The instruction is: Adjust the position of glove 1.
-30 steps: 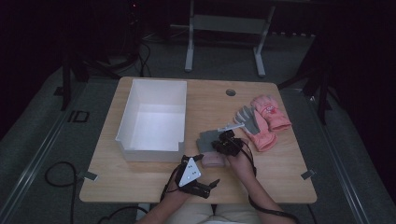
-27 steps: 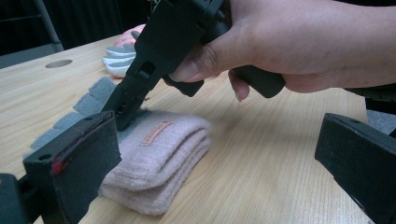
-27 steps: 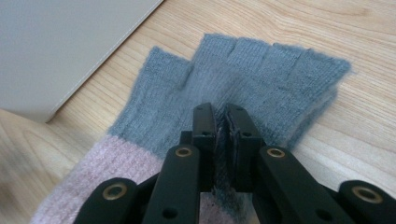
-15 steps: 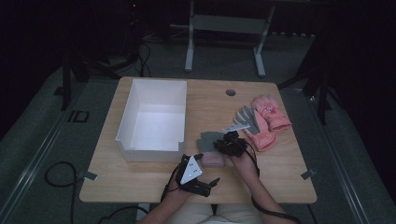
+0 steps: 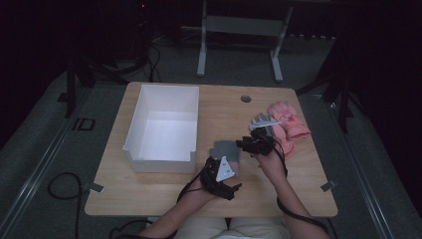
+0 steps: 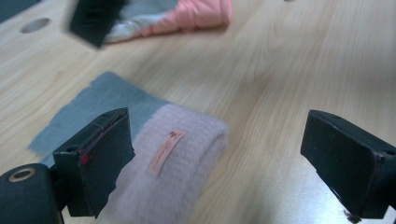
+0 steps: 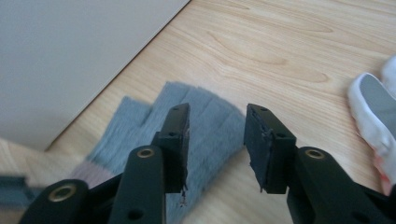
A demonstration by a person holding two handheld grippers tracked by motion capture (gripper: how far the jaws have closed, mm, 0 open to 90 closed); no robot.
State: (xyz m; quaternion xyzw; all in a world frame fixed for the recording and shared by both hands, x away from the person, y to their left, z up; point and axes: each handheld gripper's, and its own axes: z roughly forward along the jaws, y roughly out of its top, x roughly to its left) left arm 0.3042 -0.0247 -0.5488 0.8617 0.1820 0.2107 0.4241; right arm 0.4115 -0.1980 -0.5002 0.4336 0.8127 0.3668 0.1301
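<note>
Grey glove (image 5: 226, 151) with pink cuff lies flat on table (image 5: 164, 196), just right of white bin (image 5: 164, 127). My right gripper (image 7: 217, 140) has just been opening, nothing pinched; left gripper (image 6: 215, 154) released, closing slightly over the cuff. Judging next: regrip, lift over the bin's near wall; open table to the right, pink gloves (image 5: 288, 119) beyond

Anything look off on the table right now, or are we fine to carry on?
Nothing looks damaged or spilled. The grey glove with the pale pink cuff lies flat beside the white bin, not in it. The pink gloves sit in a loose, overlapping heap near the table's right edge.
</note>
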